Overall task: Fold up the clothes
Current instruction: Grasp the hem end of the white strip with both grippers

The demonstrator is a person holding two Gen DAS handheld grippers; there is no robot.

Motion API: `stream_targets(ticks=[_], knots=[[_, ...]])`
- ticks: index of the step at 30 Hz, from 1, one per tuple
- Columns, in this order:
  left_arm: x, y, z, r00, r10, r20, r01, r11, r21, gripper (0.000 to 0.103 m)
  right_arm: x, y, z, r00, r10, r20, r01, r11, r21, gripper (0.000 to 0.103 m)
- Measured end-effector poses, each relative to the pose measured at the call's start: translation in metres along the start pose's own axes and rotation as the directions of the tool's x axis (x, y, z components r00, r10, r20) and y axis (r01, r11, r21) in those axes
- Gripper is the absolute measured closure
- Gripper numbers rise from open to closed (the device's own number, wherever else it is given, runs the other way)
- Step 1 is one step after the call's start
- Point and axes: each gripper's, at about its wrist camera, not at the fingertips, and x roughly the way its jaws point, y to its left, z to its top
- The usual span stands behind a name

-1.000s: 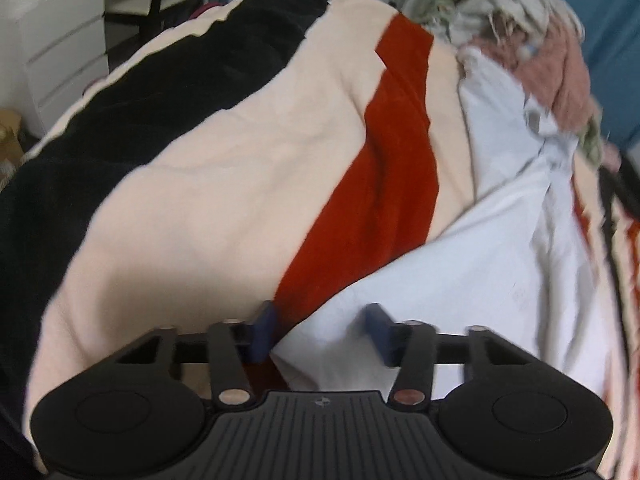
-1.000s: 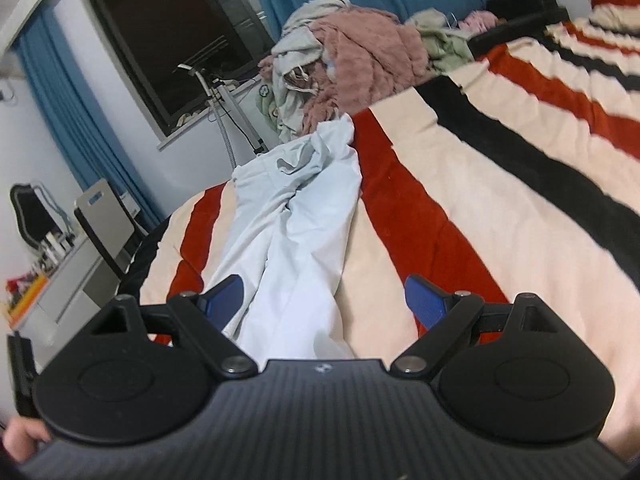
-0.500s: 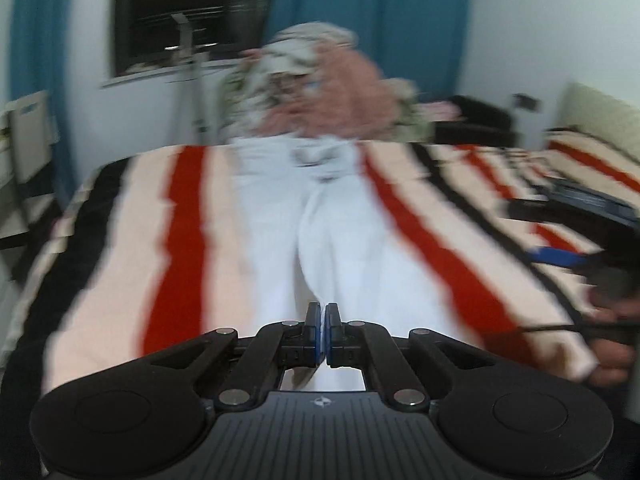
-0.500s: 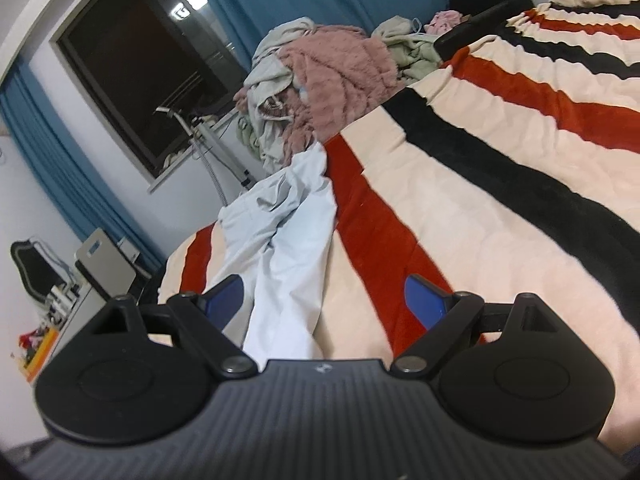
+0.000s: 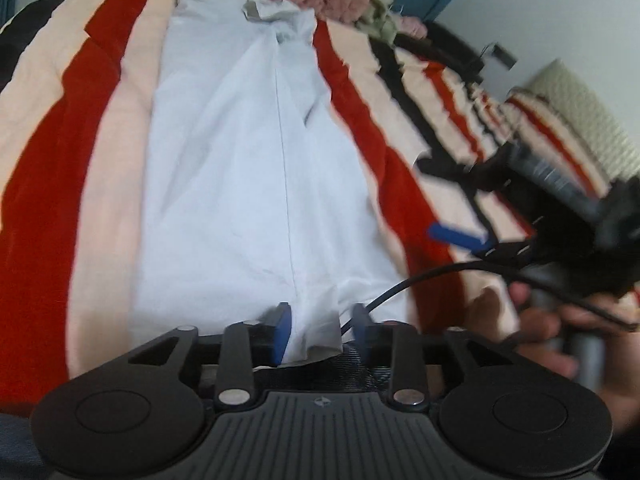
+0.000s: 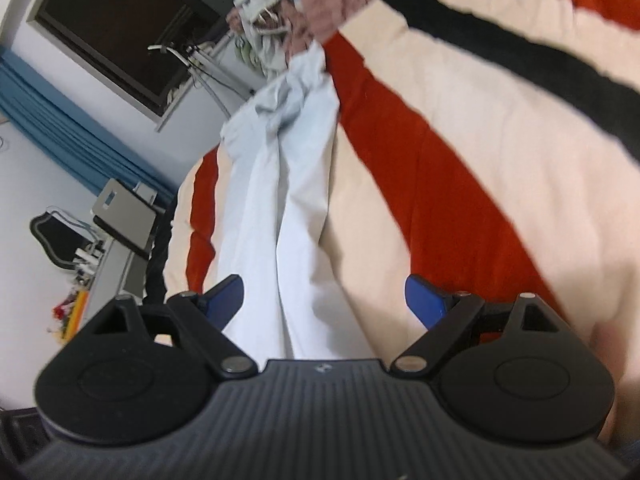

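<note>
Pale blue-white trousers (image 5: 256, 168) lie stretched lengthwise on the striped blanket (image 5: 60, 152), waist end far, hems near me. My left gripper (image 5: 320, 330) stands open at the near hem, and a fold of that hem sits loosely between its blue fingers (image 5: 282, 330). In the right wrist view the same trousers (image 6: 280, 216) run away from the right gripper (image 6: 324, 300), which is wide open just above the near leg ends. From the left wrist view the right gripper (image 5: 476, 216) hovers to the right, held by a person's hand (image 5: 552, 336).
A heap of pink, green and grey clothes (image 6: 304, 4) is piled at the far end of the bed. Beyond the bed's left edge stand a chair (image 6: 124, 216), a desk and a window with blue curtains (image 6: 52, 120). A black cable (image 5: 440, 276) trails from the right gripper.
My left gripper was shut half a second ago and is now open at the trouser hem, tilted lower over the cloth. The right gripper has dropped closer to the trousers, still open.
</note>
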Motion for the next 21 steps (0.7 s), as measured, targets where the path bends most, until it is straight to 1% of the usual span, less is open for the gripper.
stream_targets(ticks=[1,2,3,4,5,6,7,9,10,11,12,13,16,18,19,20,21], knots=[[-0.007,0.008,0.003,1.000,-0.004,0.020,0.004,1.000,-0.017,0.059,0.002,-0.002,-0.002,1.000,0.005,-0.012,-0.005,1.000,0.015,0.015],[-0.014,0.017,0.009,0.999,0.004,0.049,-0.002,0.999,-0.040,0.055,0.005,-0.003,-0.003,1.000,0.010,-0.025,-0.009,1.000,0.030,0.015],[-0.020,0.027,0.014,0.997,0.012,0.077,-0.007,0.998,-0.063,0.052,0.008,-0.005,-0.005,0.999,0.013,-0.038,-0.011,0.999,0.043,0.015],[-0.025,0.037,0.020,0.994,0.022,0.104,-0.012,0.995,-0.094,0.051,0.010,-0.006,-0.006,0.999,0.016,-0.052,-0.013,0.998,0.056,0.015],[-0.029,0.051,0.026,0.991,0.033,0.129,-0.015,0.990,-0.138,0.049,0.013,-0.008,-0.008,0.998,0.018,-0.065,-0.013,0.998,0.068,0.018],[-0.032,0.065,0.031,0.987,0.043,0.155,-0.013,0.982,-0.190,0.047,0.016,-0.009,-0.011,0.997,0.012,-0.078,-0.006,0.997,0.076,0.021],[-0.030,0.081,0.035,0.983,0.047,0.178,-0.001,0.968,-0.250,0.047,0.018,-0.010,-0.013,0.996,0.007,-0.090,0.000,0.996,0.085,0.028],[-0.021,0.104,0.039,0.979,0.066,0.191,0.004,0.939,-0.343,0.046,0.023,-0.012,-0.018,0.993,-0.002,-0.116,0.014,0.995,0.101,0.029],[-0.015,0.112,0.041,0.980,0.086,0.177,-0.017,0.932,-0.363,0.046,0.026,-0.013,-0.020,0.992,-0.007,-0.129,0.021,0.994,0.110,0.031],[-0.007,0.116,0.043,0.983,0.102,0.151,-0.042,0.933,-0.357,0.044,0.028,-0.014,-0.023,0.990,-0.012,-0.142,0.029,0.993,0.118,0.037],[0.001,0.118,0.045,0.988,0.100,0.115,-0.055,0.938,-0.343,0.042,0.030,-0.015,-0.025,0.988,-0.015,-0.155,0.035,0.991,0.127,0.039],[0.008,0.117,0.045,0.993,0.091,0.078,-0.060,0.942,-0.331,0.042,0.032,-0.016,-0.029,0.985,-0.012,-0.171,0.036,0.990,0.139,0.040],[0.018,0.112,0.041,0.997,0.071,0.015,-0.063,0.948,-0.313,0.043,0.035,-0.015,-0.039,0.979,0.015,-0.203,0.018,0.987,0.161,0.040],[0.015,0.112,0.036,1.000,0.018,0.015,-0.012,0.945,-0.327,0.048,0.034,-0.014,-0.044,0.977,0.034,-0.211,0.003,0.985,0.172,0.042],[0.014,0.116,0.032,1.000,-0.019,0.006,0.019,0.936,-0.350,0.054,0.033,-0.014,-0.046,0.975,0.042,-0.217,-0.002,0.984,0.180,0.046],[0.014,0.118,0.028,0.999,-0.043,-0.007,0.037,0.926,-0.375,0.071,0.033,-0.014,-0.048,0.973,0.048,-0.227,-0.003,0.981,0.192,0.051],[0.014,0.120,0.025,0.998,-0.060,-0.019,0.047,0.917,-0.397,0.082,0.032,-0.015,-0.051,0.970,0.052,-0.237,-0.004,0.980,0.200,0.053]])
